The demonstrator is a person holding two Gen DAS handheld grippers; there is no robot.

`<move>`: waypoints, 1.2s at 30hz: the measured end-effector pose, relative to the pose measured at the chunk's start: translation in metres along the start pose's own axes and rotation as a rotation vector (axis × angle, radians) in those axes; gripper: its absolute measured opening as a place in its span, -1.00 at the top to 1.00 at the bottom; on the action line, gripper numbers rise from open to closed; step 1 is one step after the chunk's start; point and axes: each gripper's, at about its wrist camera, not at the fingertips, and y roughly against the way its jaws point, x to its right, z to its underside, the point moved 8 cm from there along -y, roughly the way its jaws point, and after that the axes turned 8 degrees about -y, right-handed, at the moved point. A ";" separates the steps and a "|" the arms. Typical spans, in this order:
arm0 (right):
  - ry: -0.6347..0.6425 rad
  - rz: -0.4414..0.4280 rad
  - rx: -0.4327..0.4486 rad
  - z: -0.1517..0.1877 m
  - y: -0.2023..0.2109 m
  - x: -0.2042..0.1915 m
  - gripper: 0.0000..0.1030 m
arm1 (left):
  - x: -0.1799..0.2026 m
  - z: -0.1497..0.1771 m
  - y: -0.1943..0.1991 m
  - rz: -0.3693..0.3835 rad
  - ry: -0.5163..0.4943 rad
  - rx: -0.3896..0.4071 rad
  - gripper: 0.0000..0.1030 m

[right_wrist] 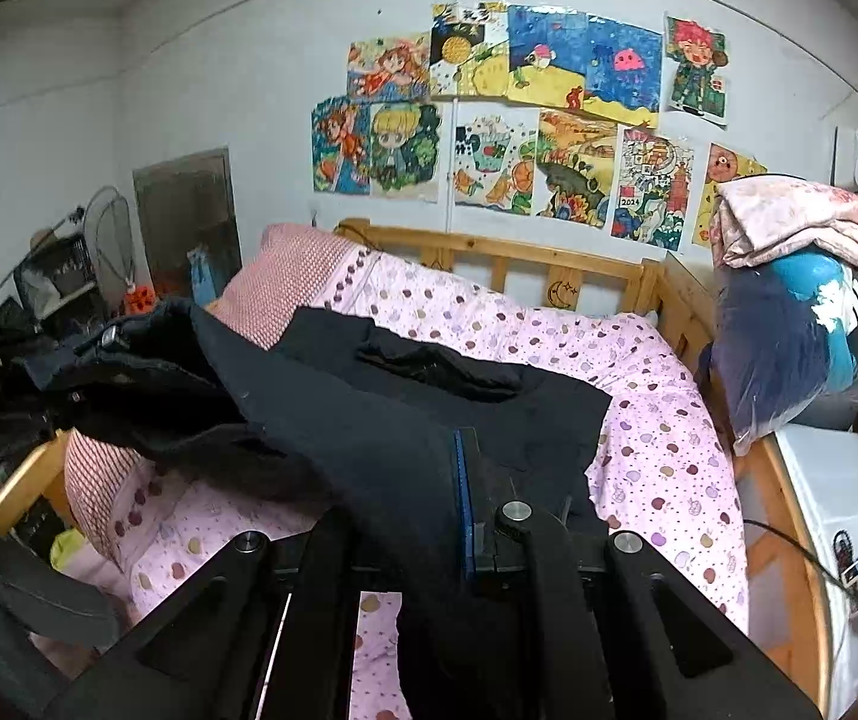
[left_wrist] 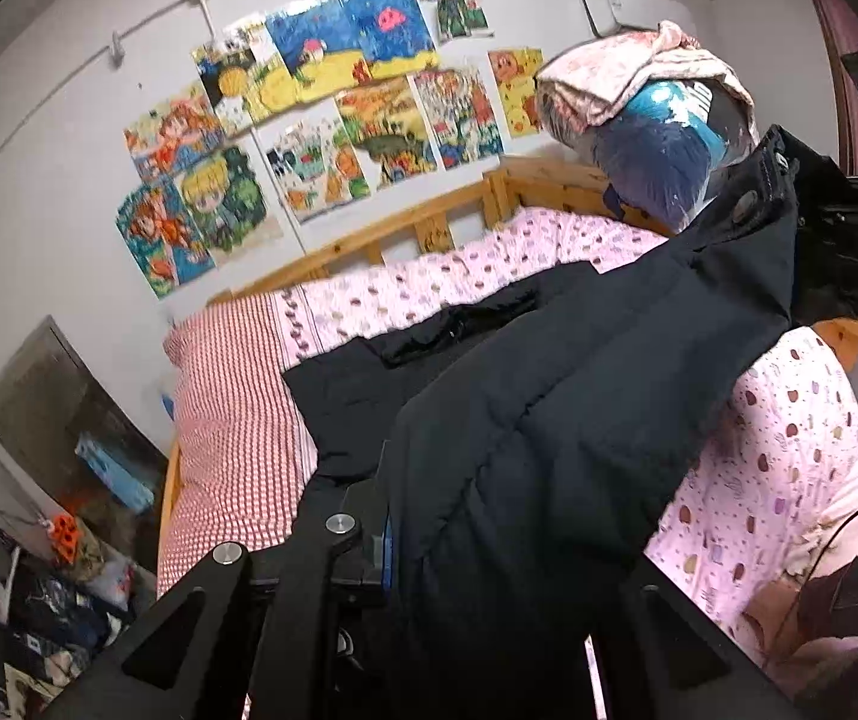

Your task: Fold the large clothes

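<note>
A dark navy padded jacket (left_wrist: 549,420) hangs stretched in the air above the bed between both grippers. My left gripper (left_wrist: 429,540) is shut on one edge of it; only its blue-padded finger (left_wrist: 386,546) shows, the other is under the cloth. In the left wrist view my right gripper (left_wrist: 843,240) clamps the snap-button end at the upper right. In the right wrist view the jacket (right_wrist: 339,438) runs from my right gripper (right_wrist: 417,516), shut on it, leftwards to my left gripper (right_wrist: 21,372). Another dark garment (right_wrist: 459,372) lies flat on the bed.
The bed has a pink dotted sheet (right_wrist: 657,438), a red checked pillow (left_wrist: 231,420) and a wooden frame (right_wrist: 519,258). A bagged bundle with pink cloth on top (right_wrist: 807,312) sits at the right end. Cluttered racks and a fan (right_wrist: 105,240) stand at the left. Drawings cover the wall.
</note>
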 end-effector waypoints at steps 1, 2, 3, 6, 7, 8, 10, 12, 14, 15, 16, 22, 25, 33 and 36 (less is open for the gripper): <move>0.009 0.000 -0.010 0.001 -0.002 0.001 0.81 | -0.001 -0.002 -0.004 0.012 -0.013 -0.018 0.73; 0.015 -0.001 -0.028 0.002 -0.006 0.004 0.81 | 0.000 -0.004 -0.006 0.022 -0.027 -0.030 0.73; 0.013 -0.008 -0.051 0.003 -0.012 0.008 0.81 | 0.001 -0.006 -0.010 0.035 -0.046 -0.044 0.73; 0.012 -0.027 -0.102 0.008 -0.024 0.014 0.81 | 0.006 -0.008 -0.022 0.079 -0.069 -0.057 0.73; 0.027 -0.029 -0.117 0.009 -0.030 0.016 0.81 | 0.008 -0.007 -0.024 0.089 -0.069 -0.052 0.73; 0.039 -0.033 -0.129 0.008 -0.034 0.017 0.81 | 0.010 -0.006 -0.027 0.104 -0.070 -0.044 0.73; 0.067 -0.048 -0.137 0.008 -0.040 0.017 0.81 | 0.012 -0.002 -0.032 0.137 -0.064 -0.041 0.73; 0.109 -0.046 -0.132 0.008 -0.044 0.016 0.80 | 0.013 0.001 -0.034 0.199 -0.032 -0.045 0.73; 0.151 -0.048 -0.129 0.010 -0.048 0.013 0.80 | 0.014 0.002 -0.035 0.254 -0.017 -0.041 0.73; 0.170 -0.044 -0.130 0.009 -0.052 0.012 0.80 | 0.014 0.002 -0.038 0.263 -0.023 -0.041 0.73; 0.191 -0.036 -0.127 0.005 -0.058 0.011 0.80 | 0.013 0.001 -0.041 0.262 -0.031 -0.041 0.73; 0.186 0.004 -0.094 -0.051 -0.115 0.011 0.80 | -0.033 -0.044 -0.098 0.179 0.068 -0.059 0.73; 0.161 0.021 -0.109 -0.071 -0.152 0.015 0.80 | -0.052 -0.066 -0.136 0.129 0.102 -0.076 0.73; 0.230 0.139 -0.194 -0.109 -0.254 0.006 0.79 | -0.091 -0.092 -0.229 0.070 0.166 -0.098 0.73; 0.263 0.157 -0.200 -0.119 -0.279 -0.004 0.79 | -0.103 -0.088 -0.259 0.068 0.188 -0.092 0.72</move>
